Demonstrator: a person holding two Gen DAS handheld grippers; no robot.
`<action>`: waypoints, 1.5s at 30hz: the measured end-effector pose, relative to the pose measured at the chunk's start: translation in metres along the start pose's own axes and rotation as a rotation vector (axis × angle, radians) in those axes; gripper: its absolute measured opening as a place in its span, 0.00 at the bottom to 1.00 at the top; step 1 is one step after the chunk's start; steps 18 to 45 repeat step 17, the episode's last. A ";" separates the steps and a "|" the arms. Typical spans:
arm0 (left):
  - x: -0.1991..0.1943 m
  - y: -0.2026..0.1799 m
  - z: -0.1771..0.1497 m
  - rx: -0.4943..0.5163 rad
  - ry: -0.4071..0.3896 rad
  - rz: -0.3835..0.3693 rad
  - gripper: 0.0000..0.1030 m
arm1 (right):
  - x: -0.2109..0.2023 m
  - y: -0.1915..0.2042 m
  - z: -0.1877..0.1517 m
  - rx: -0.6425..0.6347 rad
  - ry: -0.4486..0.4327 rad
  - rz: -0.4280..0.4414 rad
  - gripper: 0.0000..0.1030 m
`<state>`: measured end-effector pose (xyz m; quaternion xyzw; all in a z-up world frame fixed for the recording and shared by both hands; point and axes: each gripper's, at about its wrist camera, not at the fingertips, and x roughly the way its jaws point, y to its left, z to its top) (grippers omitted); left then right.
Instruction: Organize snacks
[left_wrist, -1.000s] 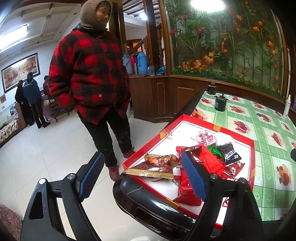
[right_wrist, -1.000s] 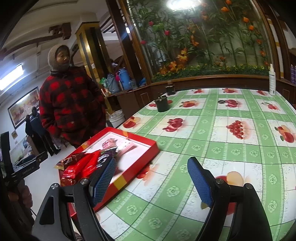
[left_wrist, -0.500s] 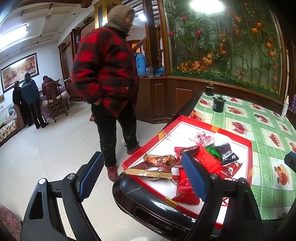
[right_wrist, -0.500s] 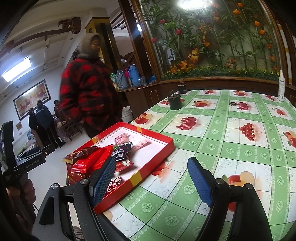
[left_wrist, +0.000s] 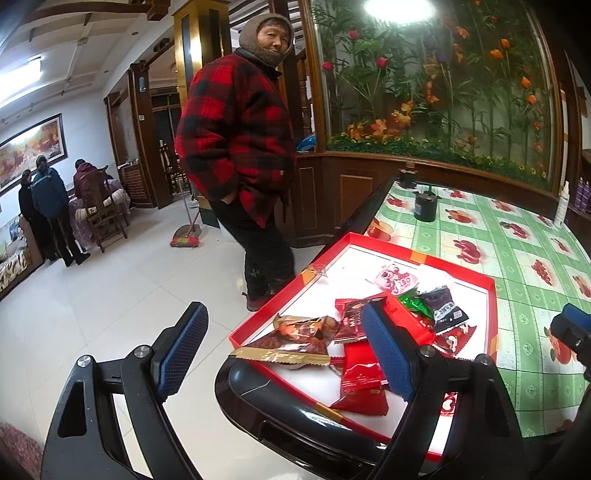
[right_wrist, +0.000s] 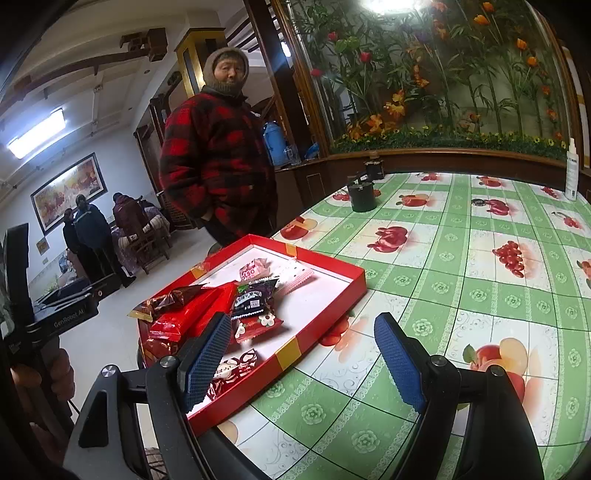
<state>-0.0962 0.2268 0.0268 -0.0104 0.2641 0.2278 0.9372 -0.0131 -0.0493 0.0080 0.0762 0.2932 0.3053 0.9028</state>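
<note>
A shallow red tray sits at the table's near left corner with several snack packets in it: a brown and gold packet, red packets, a dark purple packet and a pink one. My left gripper is open and empty, held over the tray's near left corner. My right gripper is open and empty, over the tray's right edge and the tablecloth.
The table has a green fruit-print cloth and a black rim. Two dark cups and a white bottle stand at the far side. A person in a red plaid coat stands beside the table's left edge.
The person in the plaid coat has turned and now faces the table. The right wrist view has shifted so the tray sits closer and more central. Both grippers stay open.
</note>
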 end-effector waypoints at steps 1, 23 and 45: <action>0.000 -0.001 0.001 0.002 0.001 -0.006 0.84 | 0.000 0.000 -0.001 0.001 0.001 0.001 0.79; -0.005 -0.036 0.016 0.029 -0.018 -0.088 0.84 | 0.000 -0.017 -0.006 0.034 0.002 0.002 0.79; -0.005 -0.036 0.016 0.029 -0.018 -0.088 0.84 | 0.000 -0.017 -0.006 0.034 0.002 0.002 0.79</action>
